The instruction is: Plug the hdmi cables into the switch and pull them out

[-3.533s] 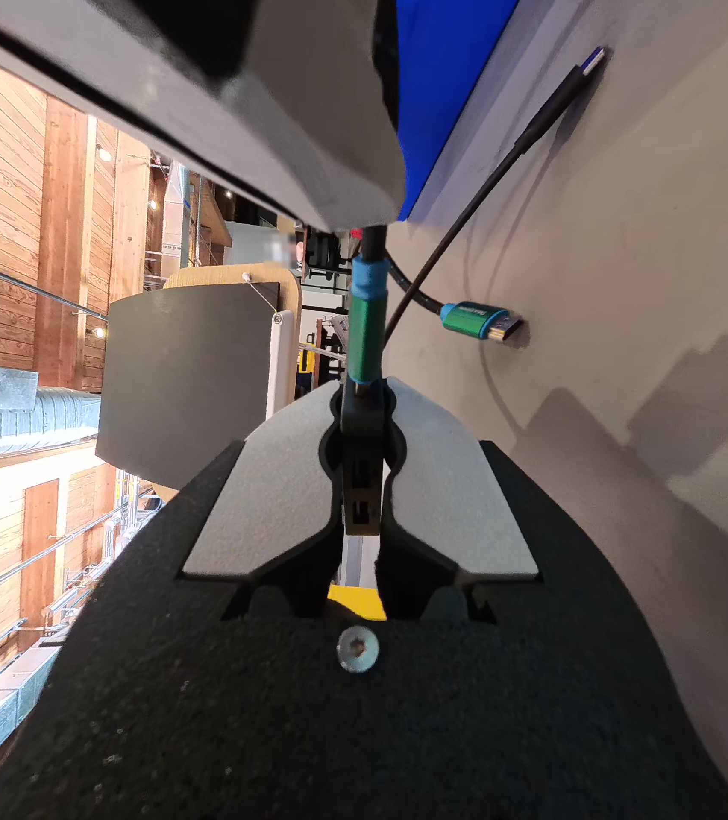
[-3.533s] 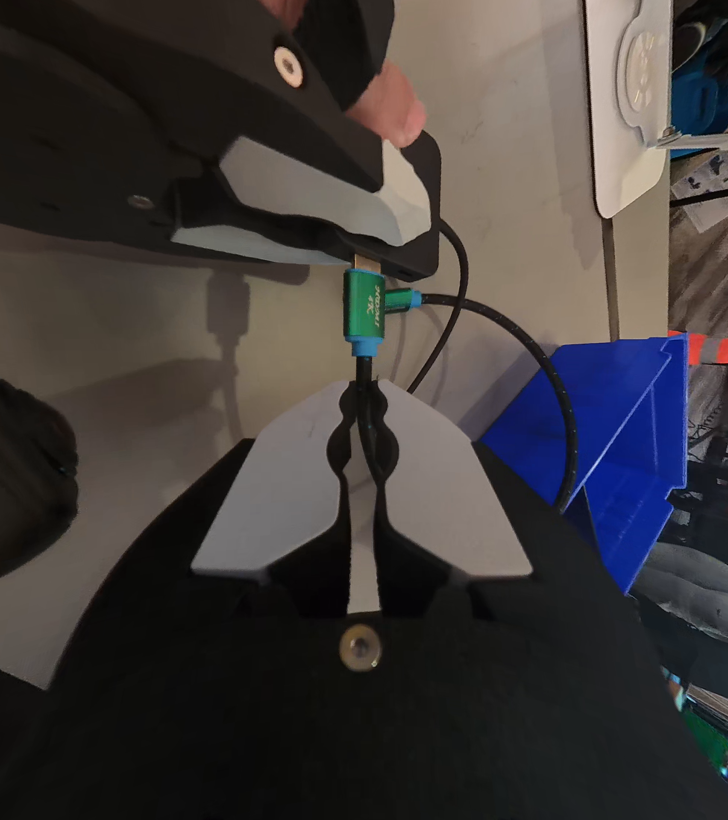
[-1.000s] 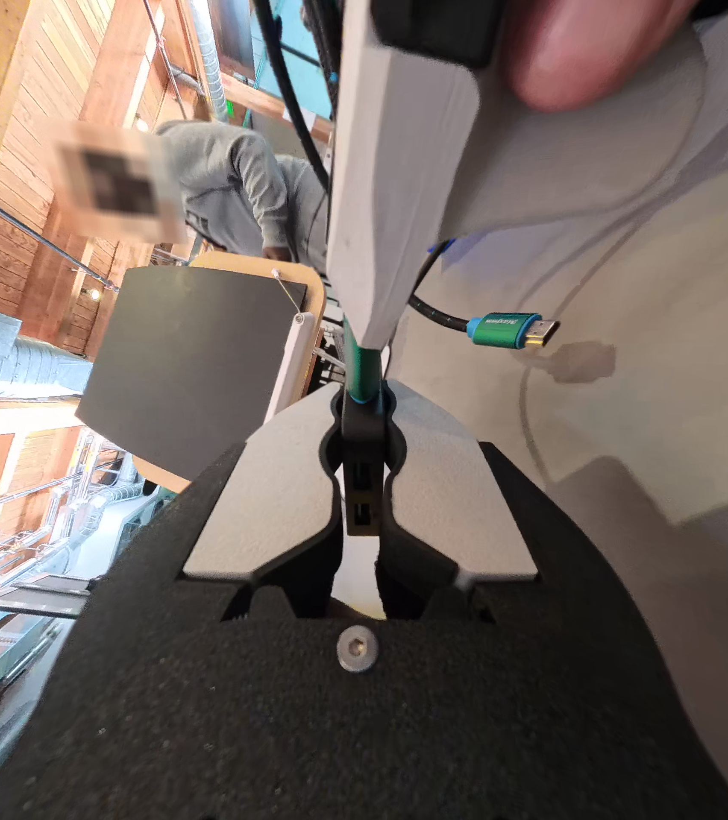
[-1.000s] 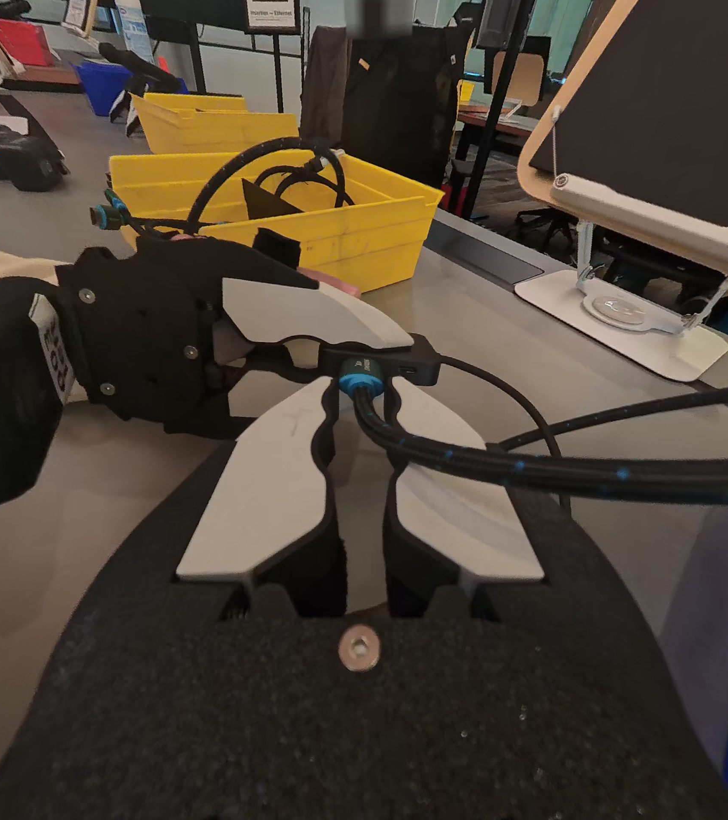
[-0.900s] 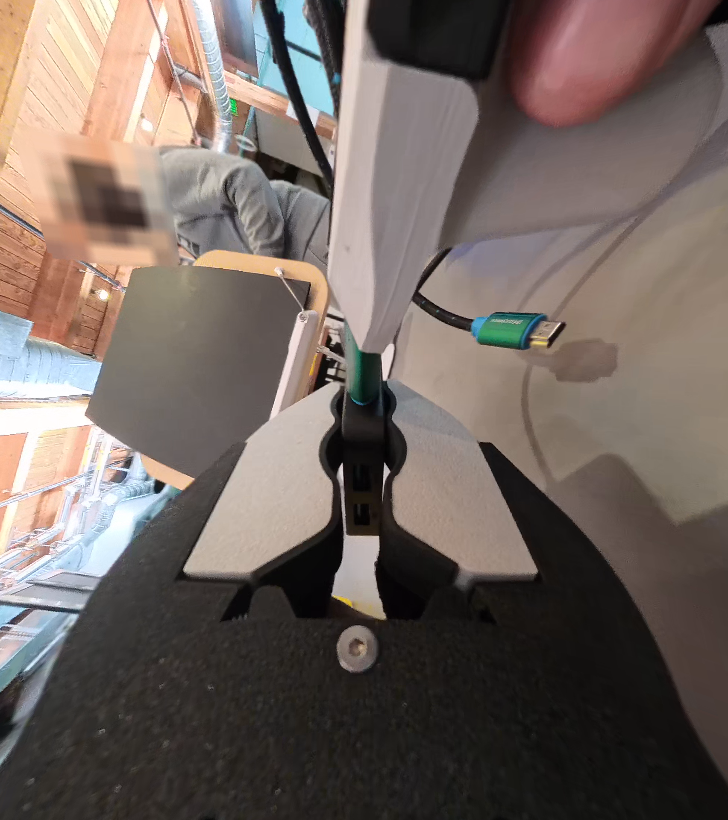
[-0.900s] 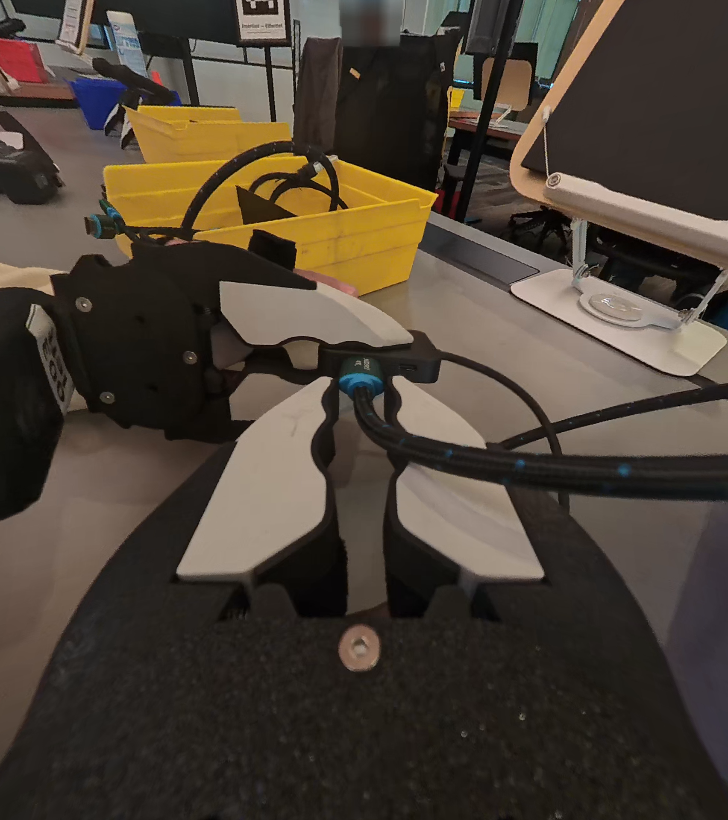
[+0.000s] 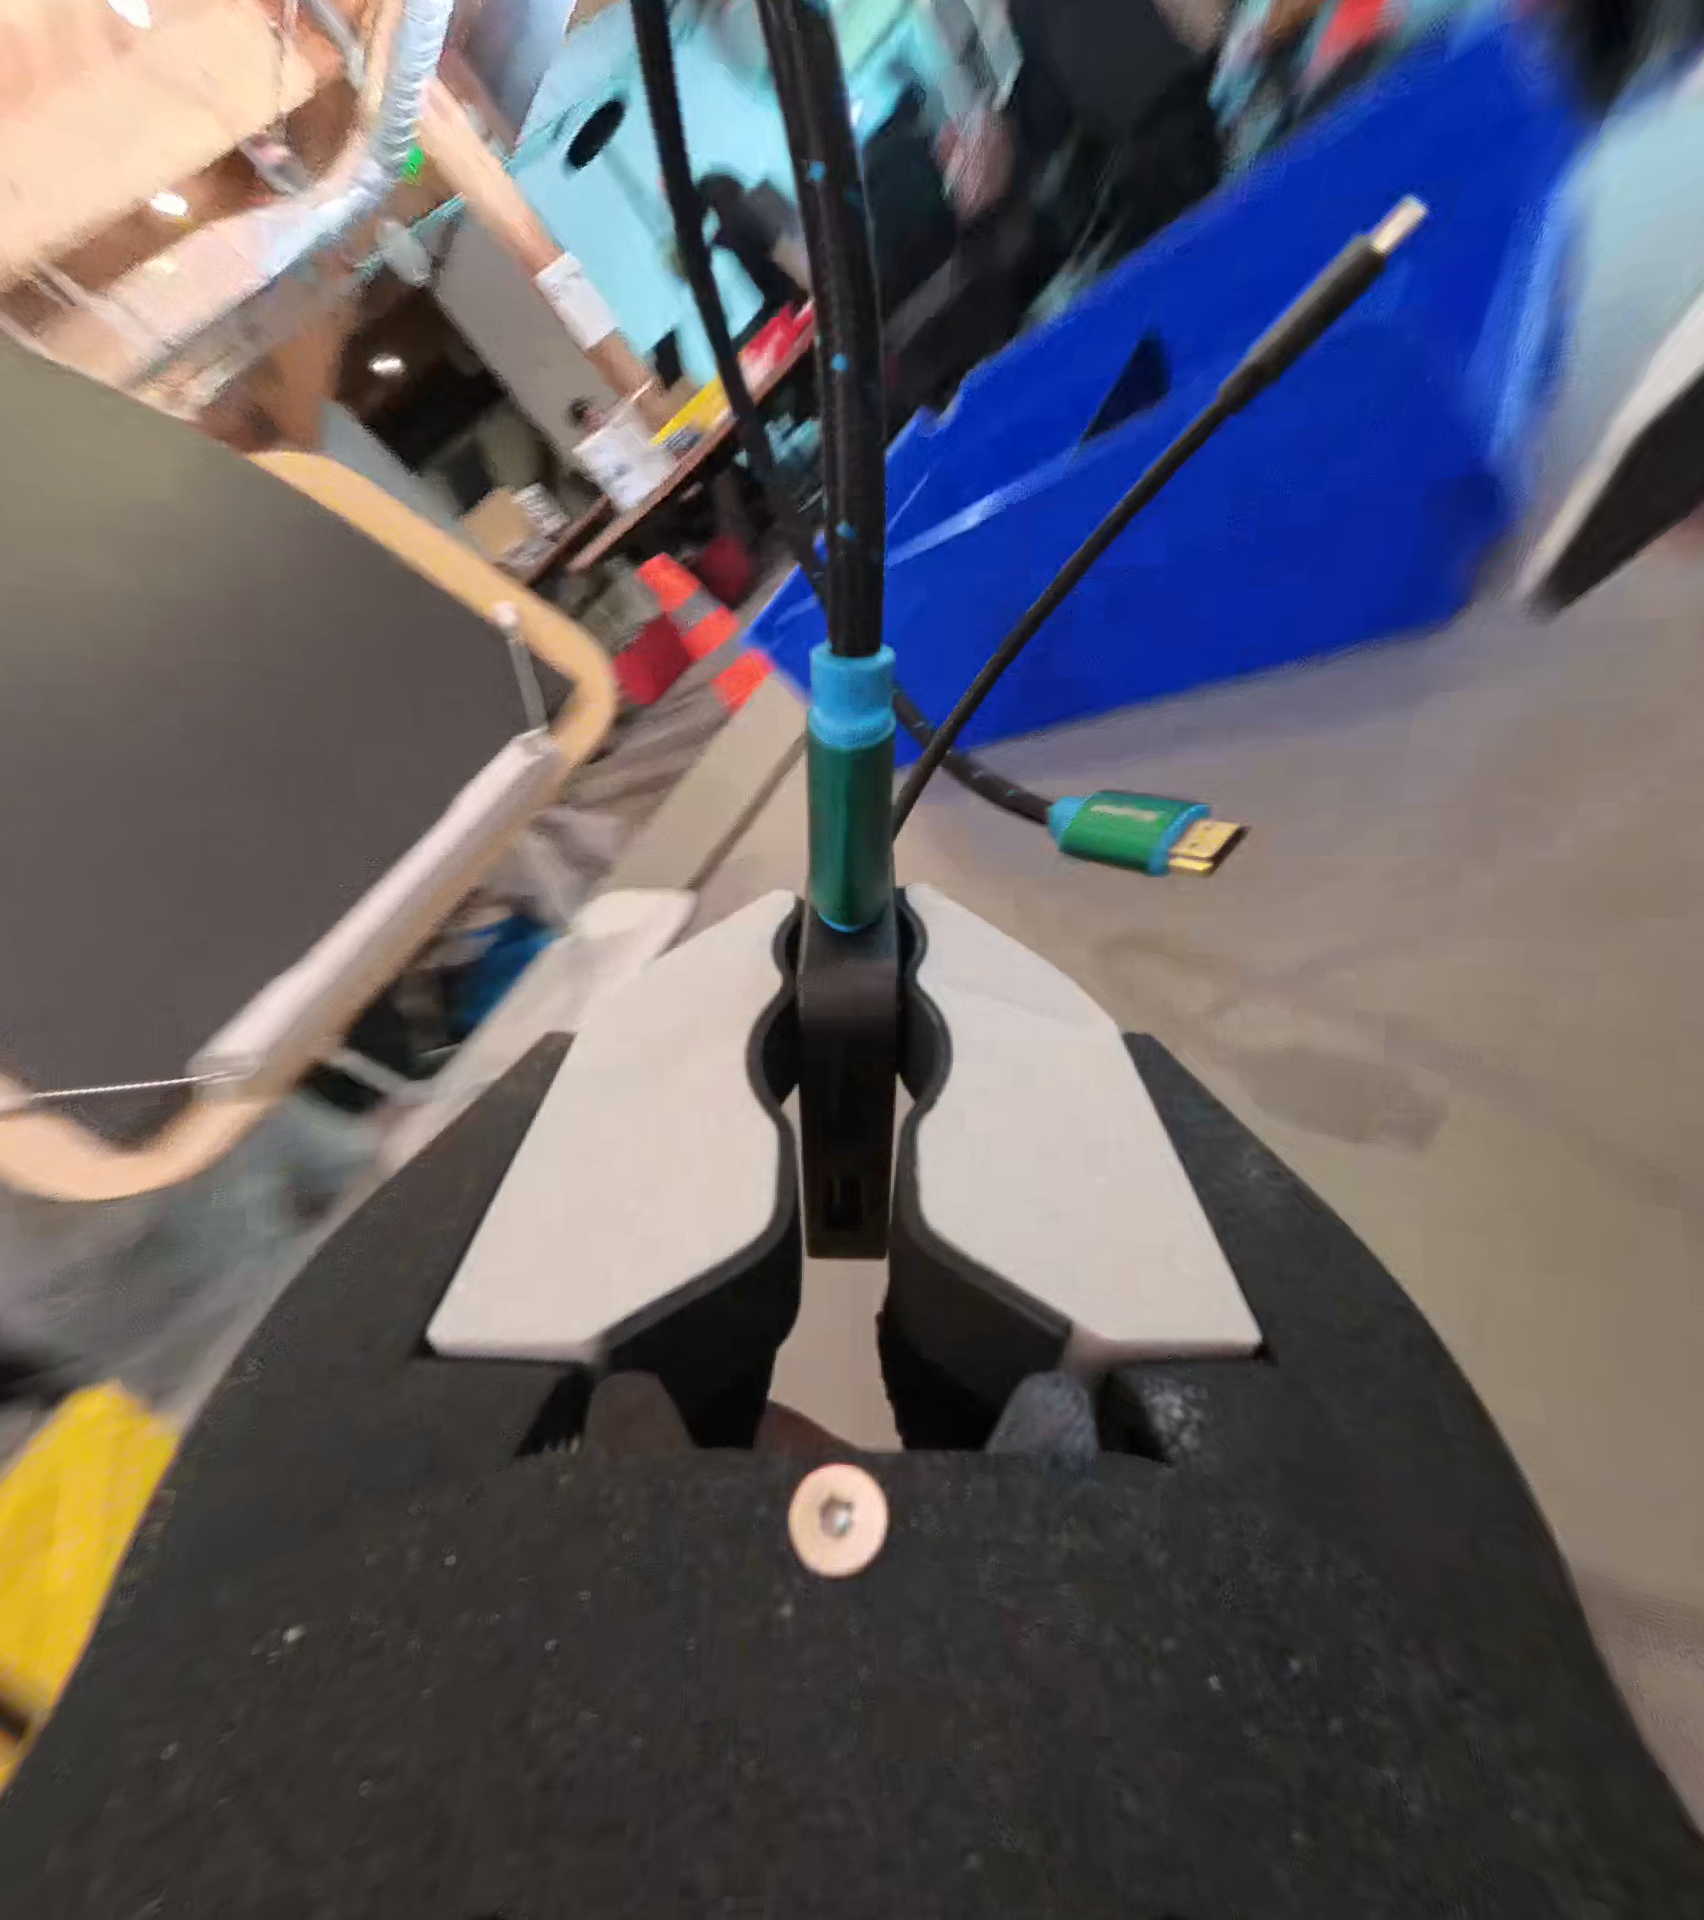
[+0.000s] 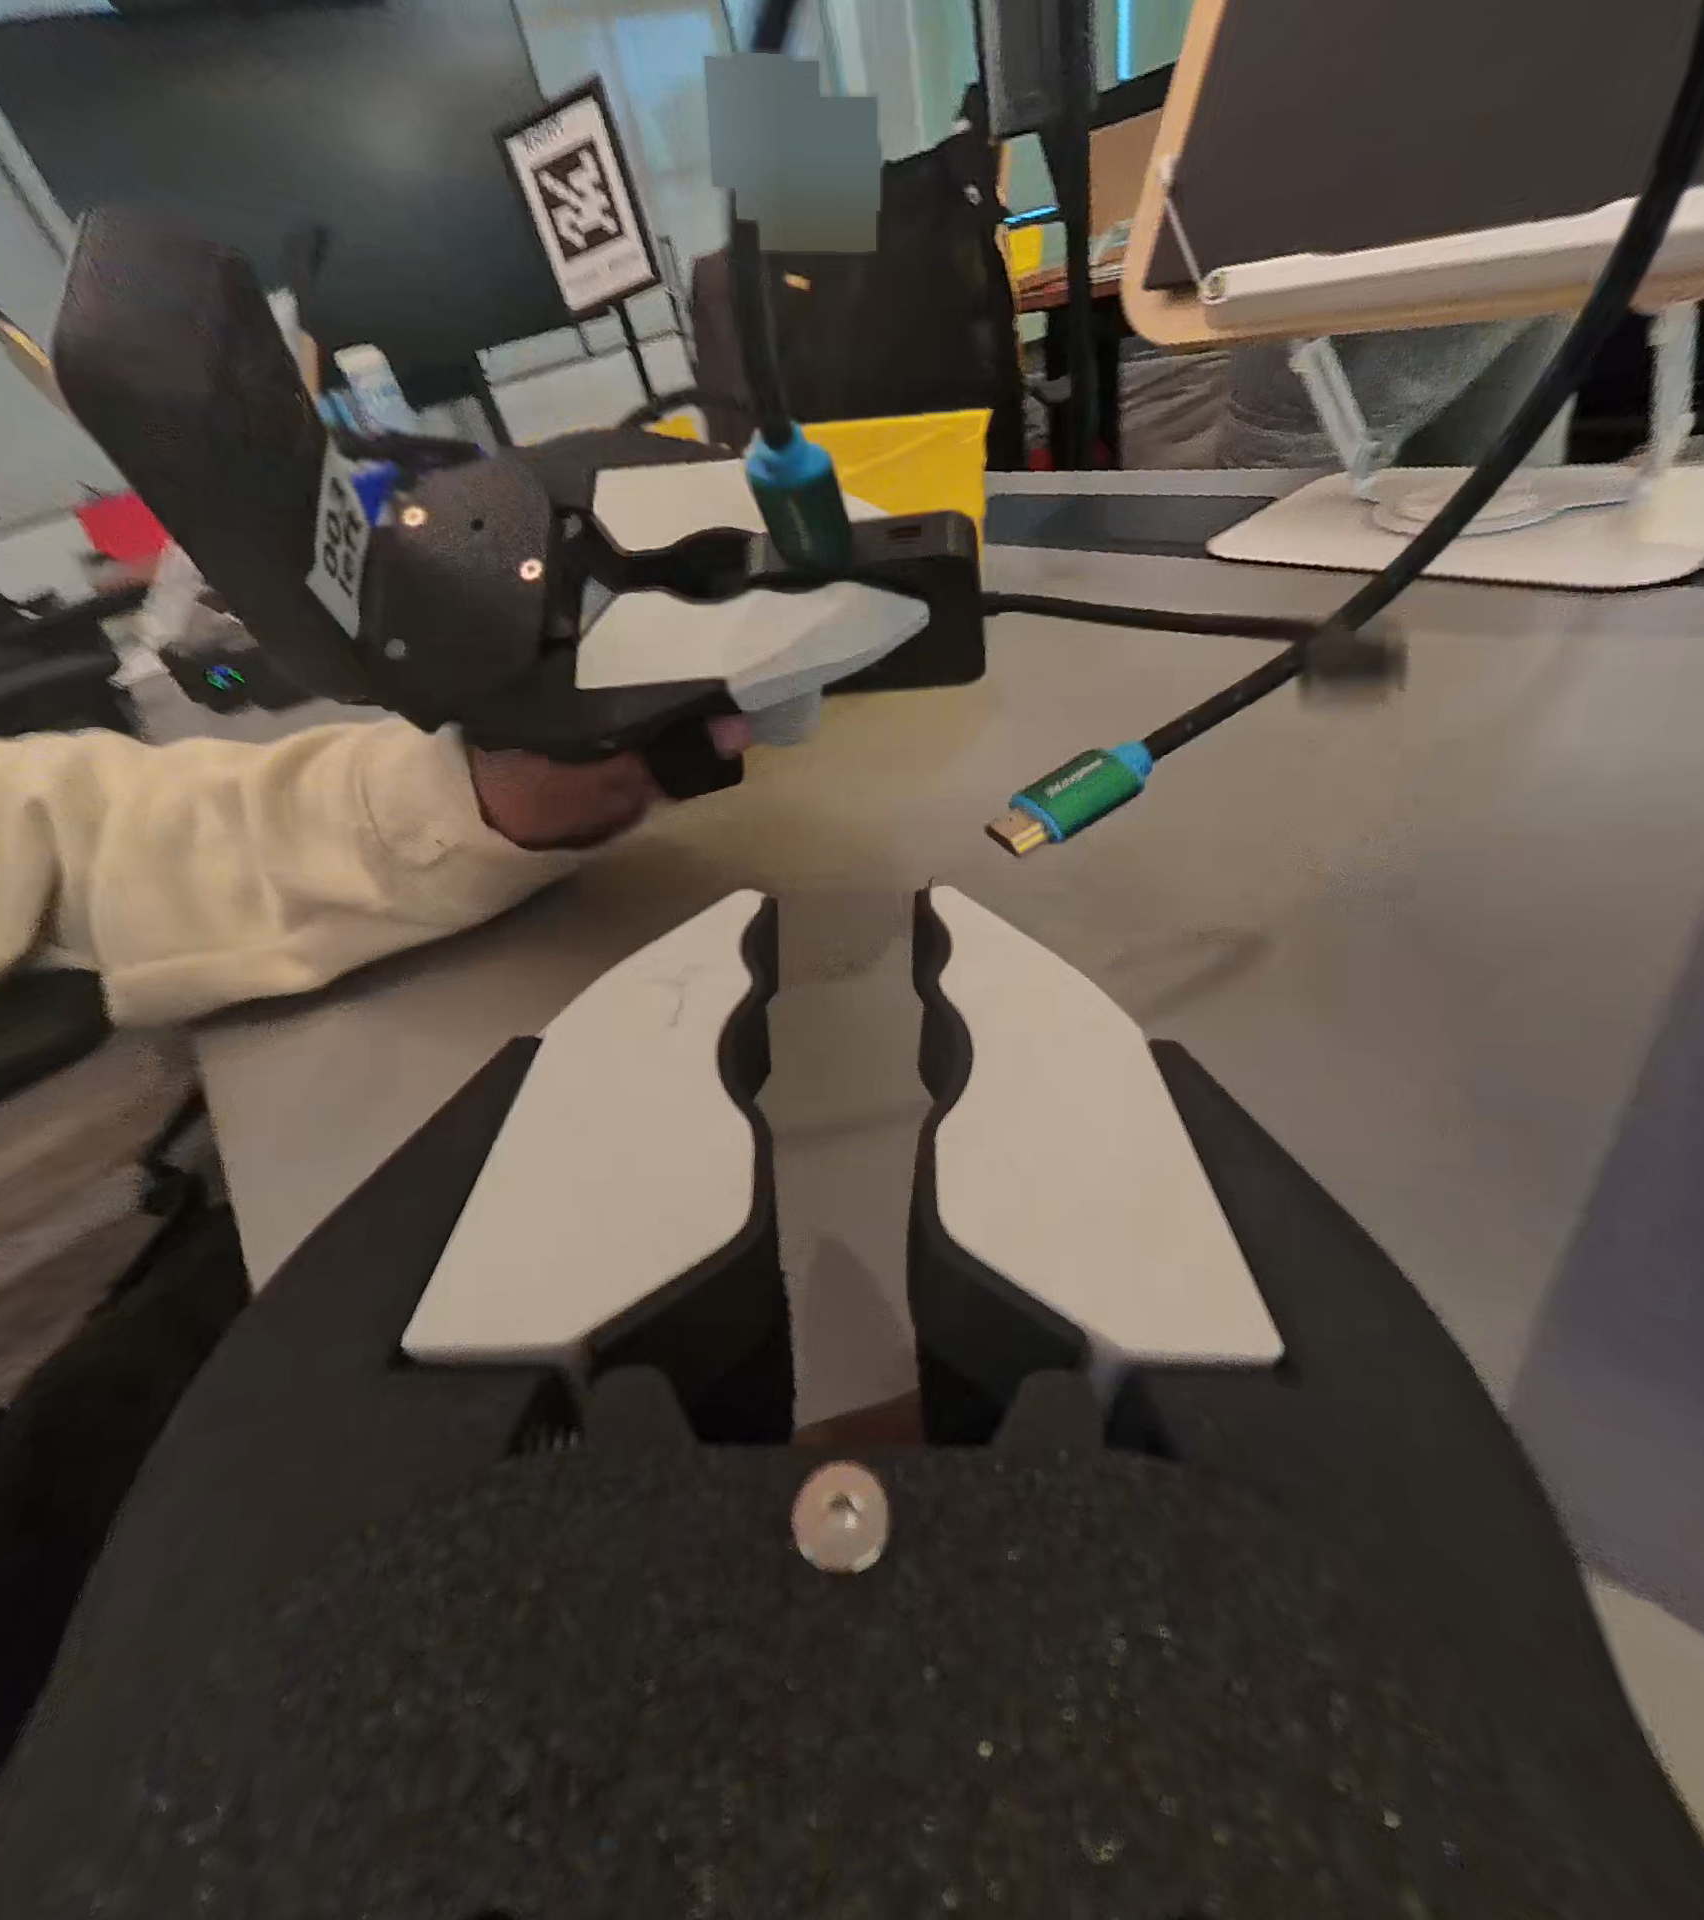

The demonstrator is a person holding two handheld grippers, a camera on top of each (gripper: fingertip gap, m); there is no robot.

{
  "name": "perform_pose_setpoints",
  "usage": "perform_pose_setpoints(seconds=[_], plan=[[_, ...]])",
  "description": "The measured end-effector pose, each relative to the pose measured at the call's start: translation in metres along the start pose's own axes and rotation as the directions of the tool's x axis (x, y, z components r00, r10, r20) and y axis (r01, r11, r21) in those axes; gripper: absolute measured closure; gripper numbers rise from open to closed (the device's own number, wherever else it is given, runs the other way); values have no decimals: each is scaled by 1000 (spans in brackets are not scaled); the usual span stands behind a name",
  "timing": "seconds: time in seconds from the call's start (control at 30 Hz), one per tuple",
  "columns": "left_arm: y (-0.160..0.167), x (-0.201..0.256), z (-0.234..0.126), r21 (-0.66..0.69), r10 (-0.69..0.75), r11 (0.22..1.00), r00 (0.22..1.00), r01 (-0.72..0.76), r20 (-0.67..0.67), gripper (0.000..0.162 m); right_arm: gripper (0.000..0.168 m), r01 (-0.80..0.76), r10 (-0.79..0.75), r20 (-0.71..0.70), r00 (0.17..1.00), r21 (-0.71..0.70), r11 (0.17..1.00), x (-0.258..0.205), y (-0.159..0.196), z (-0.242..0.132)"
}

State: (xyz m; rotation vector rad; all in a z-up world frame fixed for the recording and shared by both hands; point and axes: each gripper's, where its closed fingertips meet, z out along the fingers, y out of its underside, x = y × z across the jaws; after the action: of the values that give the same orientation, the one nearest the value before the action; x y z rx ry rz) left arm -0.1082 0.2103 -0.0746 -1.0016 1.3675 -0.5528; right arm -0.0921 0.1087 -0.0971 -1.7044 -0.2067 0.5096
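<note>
Right gripper (image 8: 845, 904) released; left gripper (image 7: 846, 935) clamps switch (image 7: 846, 1091).

Bare table (image 8: 1347, 1039) lies ahead of the parted right gripper (image 8: 843, 904); a loose green HDMI plug (image 8: 1087, 790) hangs just right, the switch (image 8: 921, 613) stands farther left.

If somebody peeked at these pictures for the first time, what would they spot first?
Probably the bright green plug sticking up out of the black switch, which the left claw pinches tight above the grey table. Next, a second green plug with a gold tip dangling free on its black cable, just ahead of the right claw, which is open and empty. A big blue bin glows behind them.
</note>
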Motion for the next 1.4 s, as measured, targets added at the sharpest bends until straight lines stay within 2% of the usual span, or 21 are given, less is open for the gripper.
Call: perform_pose_setpoints(seconds=[0.07, 0.2, 0.27, 0.4, 0.47, 0.53, 0.63, 0.7, 0.8, 0.93, 1.07, 1.13, 1.17, 1.23, 1.33, 1.4], plan=[[-21, 2, -9, 134, -207, 965, 968, 226, -141, 149, 141, -82, 80, 73, 994, 22, 996, -2, -7, 13], [-48, -5, -24, 251, -466, 794, 820, 553, -333, 148, 135, -246, 222, 209, 952, 98, 964, -10, -23, 44], [-58, -11, -30, 274, -541, 695, 735, 665, -409, 149, 133, -297, 253, 277, 927, 130, 946, -16, -31, 58], [-73, -18, -38, 232, -644, 466, 508, 853, -572, 148, 128, -351, 265, 421, 868, 142, 926, -32, -52, 81], [-75, -18, -40, 196, -656, 400, 429, 895, -621, 148, 131, -348, 235, 473, 849, 166, 923, -40, -65, 86], [-76, -15, -40, 179, -648, 393, 410, 902, -642, 148, 150, -323, 199, 502, 842, 174, 930, -47, -70, 88], [-77, -13, -41, 119, -645, 380, 356, 917, -676, 148, 155, -299, 180, 510, 841, 161, 941, -49, -71, 85], [-76, -12, -41, 115, -644, 416, 382, 902, -662, 144, 155, -277, 161, 485, 859, 177, 944, -44, -74, 79], [-73, -9, -46, 113, -656, 465, 427, 878, -623, 129, 155, -248, 138, 419, 898, 221, 943, -22, -100, 57], [-64, 11, -59, 19, -669, 540, 443, 841, -597, 134, 155, -103, 46, 247, 968, 223, 969, 27, -149, 9], [-60, 31, -83, -54, -644, 656, 520, 753, -560, 137, 154, 82, -83, 54, 995, 12, 997, 103, -166, -39], [-62, 35, -96, -68, -633, 698, 568, 713, -526, 138, 154, 203, -214, -77, 974, -124, 971, 158, -163, -59], [-63, 36, -103, -79, -634, 708, 581, 702, -511, 138, 154, 228, -247, -90, 965, -180, 957, 181, -158, -66], [-65, 39, -117, -111, -667, 692, 572, 713, -478, 138, 154, 260, -295, -70, 953, -314, 913, 223, -140, -75], [-67, 42, -142, -104, -721, 642, 552, 760, -418, 139, 154, 293, -366, -36, 930, -529, 796, 284, -105, -87], [-65, 48, -156, -95, -739, 633, 562, 769, -371, 140, 154, 285, -377, -18, 926, -623, 729, 314, -91, -92]])
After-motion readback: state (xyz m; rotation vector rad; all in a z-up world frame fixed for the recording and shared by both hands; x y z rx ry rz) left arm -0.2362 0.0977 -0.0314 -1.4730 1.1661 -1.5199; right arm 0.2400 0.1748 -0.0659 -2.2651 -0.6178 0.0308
